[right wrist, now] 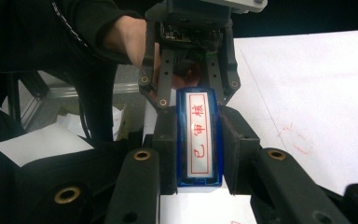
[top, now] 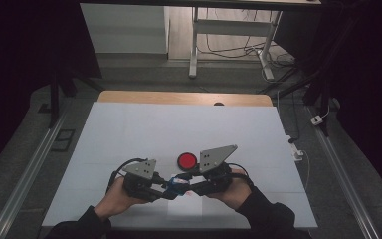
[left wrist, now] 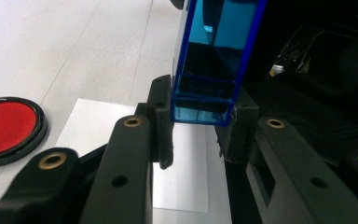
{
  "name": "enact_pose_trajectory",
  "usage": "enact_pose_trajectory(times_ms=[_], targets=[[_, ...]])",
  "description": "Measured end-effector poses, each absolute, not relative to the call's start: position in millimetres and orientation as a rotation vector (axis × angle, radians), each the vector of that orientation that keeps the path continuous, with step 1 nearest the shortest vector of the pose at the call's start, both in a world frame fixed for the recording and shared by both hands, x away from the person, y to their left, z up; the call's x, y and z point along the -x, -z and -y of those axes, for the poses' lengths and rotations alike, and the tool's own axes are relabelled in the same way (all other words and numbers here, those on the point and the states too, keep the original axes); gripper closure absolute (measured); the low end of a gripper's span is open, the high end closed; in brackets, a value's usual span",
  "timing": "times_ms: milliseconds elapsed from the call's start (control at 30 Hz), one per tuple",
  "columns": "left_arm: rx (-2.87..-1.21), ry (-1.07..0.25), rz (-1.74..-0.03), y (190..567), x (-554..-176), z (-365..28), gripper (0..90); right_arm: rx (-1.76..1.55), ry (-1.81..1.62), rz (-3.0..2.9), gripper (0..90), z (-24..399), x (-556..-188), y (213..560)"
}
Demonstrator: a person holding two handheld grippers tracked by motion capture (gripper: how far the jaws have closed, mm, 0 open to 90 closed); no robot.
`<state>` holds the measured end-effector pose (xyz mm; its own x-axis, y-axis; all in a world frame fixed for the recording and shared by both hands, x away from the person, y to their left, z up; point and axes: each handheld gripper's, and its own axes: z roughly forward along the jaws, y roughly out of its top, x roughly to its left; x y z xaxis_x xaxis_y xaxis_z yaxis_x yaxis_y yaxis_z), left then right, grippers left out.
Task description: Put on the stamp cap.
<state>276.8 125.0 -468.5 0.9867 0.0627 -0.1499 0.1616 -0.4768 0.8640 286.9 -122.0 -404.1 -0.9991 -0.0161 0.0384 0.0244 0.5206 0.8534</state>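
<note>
A blue stamp [top: 178, 183] hangs low over the table's near side, held from both ends. My left gripper [top: 163, 191] is shut on its clear blue end [left wrist: 209, 70], pads pressed on both sides. My right gripper [top: 192, 186] is shut on the other end, where the stamp [right wrist: 199, 137] shows a white face with red characters in a red frame. In the right gripper view the left gripper [right wrist: 189, 88] faces mine from just beyond the stamp. A round red ink pad [top: 187, 160] in a black rim lies just past the grippers, also at the left [left wrist: 4, 128].
A white sheet of paper [top: 185, 206] lies under the grippers near the front edge, and shows below the left jaws [left wrist: 107, 121]. Faint red stamp marks [right wrist: 298, 140] sit on the white table cover [top: 129, 134]. A desk frame [top: 229, 40] stands beyond the table.
</note>
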Motion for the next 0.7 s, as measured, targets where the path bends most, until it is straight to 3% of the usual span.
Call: enact_pose_trajectory(times_ms=[367, 700], targets=[[-2.054, 0.103, -0.159, 467.9, -276.4, -125.9, 68.9, 0.031, 1.549, 2.664, 70.1, 123.7, -288.5, 405.0], [-2.077, 0.072, -0.229, 468.6, -276.2, -126.7, 59.9, 0.045, 1.561, 2.693, 70.1, 124.7, -288.6, 403.9]])
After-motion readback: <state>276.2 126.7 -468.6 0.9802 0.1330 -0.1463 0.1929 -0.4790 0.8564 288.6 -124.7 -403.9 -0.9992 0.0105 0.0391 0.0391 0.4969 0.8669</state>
